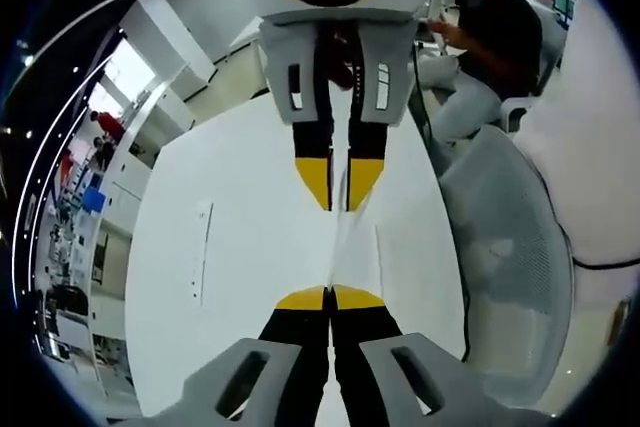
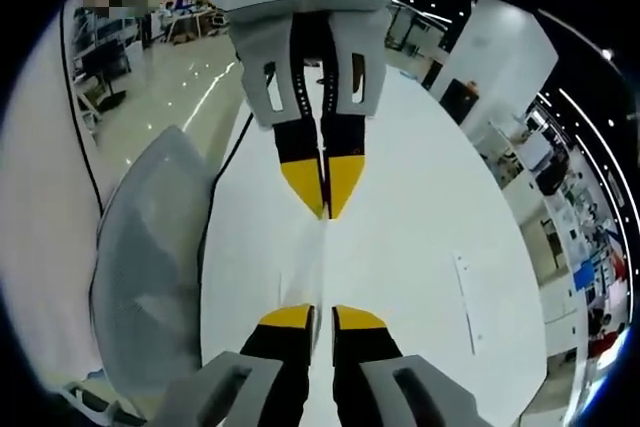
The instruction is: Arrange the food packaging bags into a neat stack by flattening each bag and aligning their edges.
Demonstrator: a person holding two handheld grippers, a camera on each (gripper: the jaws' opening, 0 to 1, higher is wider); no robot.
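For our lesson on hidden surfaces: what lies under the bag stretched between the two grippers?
Under the pale bag, pinched by left gripper and right gripper, lies the white table. The strip of table directly beneath the bag is covered.

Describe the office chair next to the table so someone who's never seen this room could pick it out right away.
Find the large white table. The chair stands close against its long edge, on the side away from the narrow strip set in the tabletop. Its pale grey, see-through mesh back sets it apart from the plain white table.
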